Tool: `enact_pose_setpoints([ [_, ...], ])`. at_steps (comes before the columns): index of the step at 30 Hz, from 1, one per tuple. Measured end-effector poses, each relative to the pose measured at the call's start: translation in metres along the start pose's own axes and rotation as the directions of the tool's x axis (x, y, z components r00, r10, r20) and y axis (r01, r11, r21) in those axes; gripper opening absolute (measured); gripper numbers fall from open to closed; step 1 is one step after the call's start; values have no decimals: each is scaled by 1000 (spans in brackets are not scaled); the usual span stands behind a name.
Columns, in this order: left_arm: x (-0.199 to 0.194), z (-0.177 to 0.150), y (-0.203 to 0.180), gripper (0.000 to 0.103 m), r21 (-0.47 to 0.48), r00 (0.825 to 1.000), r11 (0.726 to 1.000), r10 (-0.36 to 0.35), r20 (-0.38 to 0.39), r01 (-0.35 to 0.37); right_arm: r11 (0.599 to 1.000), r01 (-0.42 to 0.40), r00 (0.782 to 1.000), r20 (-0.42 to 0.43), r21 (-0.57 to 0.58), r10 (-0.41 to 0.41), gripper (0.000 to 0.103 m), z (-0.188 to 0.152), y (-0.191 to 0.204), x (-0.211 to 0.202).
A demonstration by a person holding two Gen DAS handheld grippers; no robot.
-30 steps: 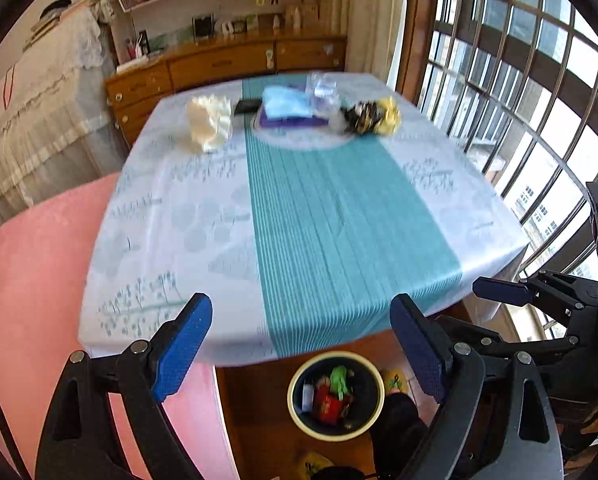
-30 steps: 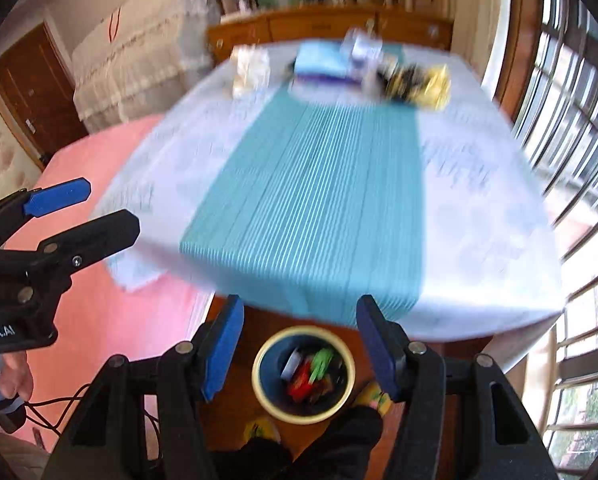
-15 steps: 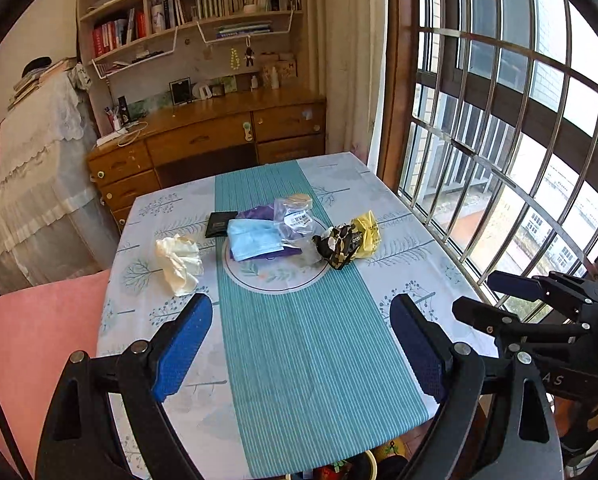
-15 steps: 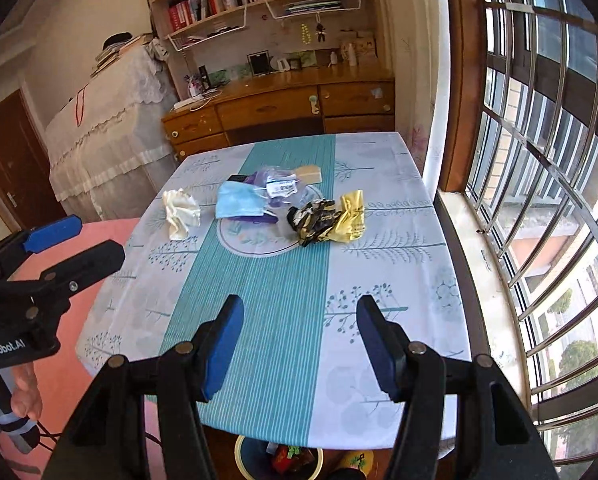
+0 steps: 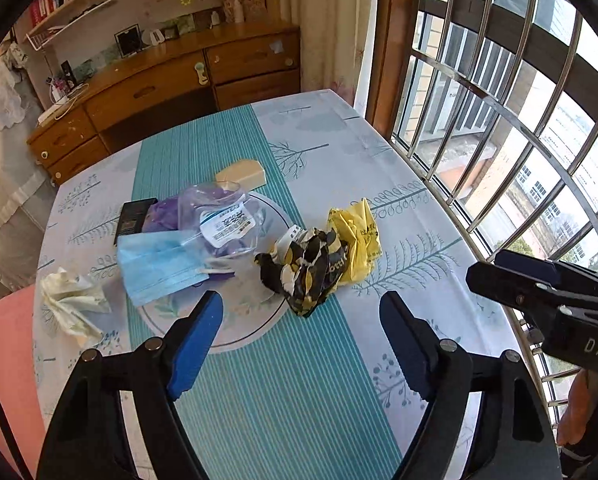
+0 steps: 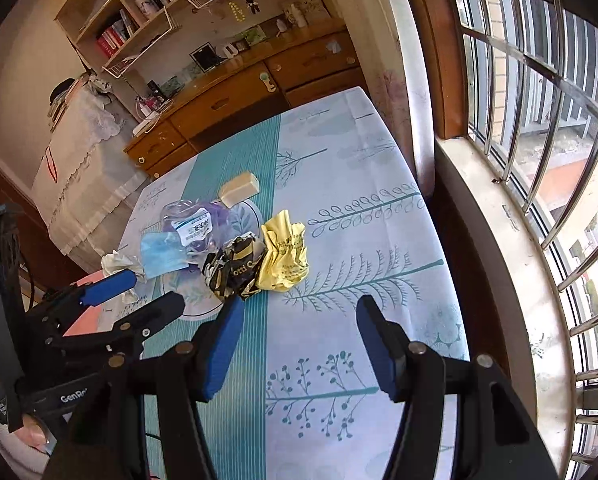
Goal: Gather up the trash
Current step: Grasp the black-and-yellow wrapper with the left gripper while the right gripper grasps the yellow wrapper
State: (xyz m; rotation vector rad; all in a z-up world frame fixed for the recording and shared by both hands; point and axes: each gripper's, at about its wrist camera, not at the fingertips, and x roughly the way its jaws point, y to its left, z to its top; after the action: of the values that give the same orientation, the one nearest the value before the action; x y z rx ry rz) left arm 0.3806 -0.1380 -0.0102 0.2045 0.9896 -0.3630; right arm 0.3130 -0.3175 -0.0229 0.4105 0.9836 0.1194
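Note:
Trash lies mid-table: a black-and-gold crumpled wrapper, a yellow crumpled wrapper, a blue face mask, a clear plastic bag with a label over something purple, a crumpled white tissue, a black card and a tan block. My left gripper is open and empty, just short of the black wrapper. My right gripper is open and empty, near the yellow wrapper.
The table has a white cloth with a teal stripe. A barred window runs along the right. A wooden dresser stands behind the table, a pink chair at the left.
Both grippers have risen from below the table edge, where a trash bin showed, and moved forward over the table toward the trash pile. Both stay open.

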Motion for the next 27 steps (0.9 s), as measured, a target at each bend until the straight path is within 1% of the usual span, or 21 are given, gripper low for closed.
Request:
enact_pose_setpoints([
  [4,39,18,-5,79,-3,998,1000,-8,-59,7,1000,-23,999,-33,5,23,59,11,-12,20],
  [7,64,24,-6,78,-12,995,1000,10,-104,-11,999,-49,997,-55,9,50,59,18,-16,31],
  [9,77,26,-4,69,-28,991,1000,8,-134,-12,998,-66,996,-66,9,67,59,23,-18,36],
  [11,87,27,-1,66,-52,987,999,1,-162,-9,997,-81,994,-78,3,81,59,27,-19,42],
  [13,91,28,2,66,-67,986,998,9,-165,-20,996,-90,992,-87,-4,89,59,30,-18,49],
  [17,92,27,6,66,-84,987,996,-3,-160,-11,994,-113,986,-122,-14,110,59,33,-18,63],
  [23,91,21,4,66,-90,986,996,-2,-164,-13,990,-143,976,-162,8,143,59,36,-16,83],
  [26,88,20,4,66,-97,987,995,-3,-162,-13,987,-158,973,-166,19,159,59,40,-13,89],
  [27,87,19,5,62,-99,988,995,-4,-154,-12,987,-160,972,-170,18,161,59,42,-11,92],
])
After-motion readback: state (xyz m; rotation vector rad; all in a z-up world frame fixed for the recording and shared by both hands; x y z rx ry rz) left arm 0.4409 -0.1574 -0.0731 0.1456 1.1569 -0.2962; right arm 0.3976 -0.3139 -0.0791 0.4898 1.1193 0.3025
